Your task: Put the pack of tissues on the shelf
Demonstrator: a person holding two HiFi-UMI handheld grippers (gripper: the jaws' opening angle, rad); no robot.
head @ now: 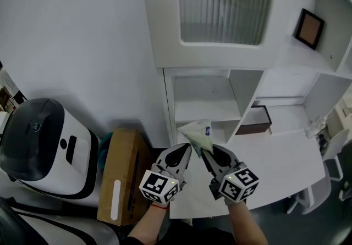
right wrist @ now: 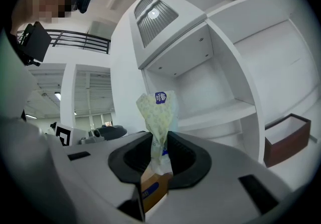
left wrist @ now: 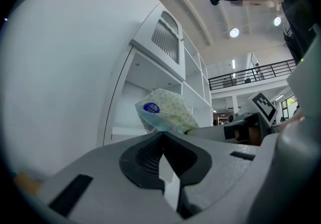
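Pack of tissues (right wrist: 157, 110): held in the air just in front of the shelf (head: 206, 98), not touching it.
Long axis: runs along the line of the right tongs (right wrist: 159, 143), toward the shelf's lower open bay.
Free end: carries a round blue label and points at the shelf.
Right tongs: pinching the pack's near end.
Left tongs (left wrist: 161, 140): tips pressed together, empty, just beside the pack.

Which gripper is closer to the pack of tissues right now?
Right. The right gripper has its jaws clamped on the pack of tissues; the left gripper sits beside it, jaws together and holding nothing.
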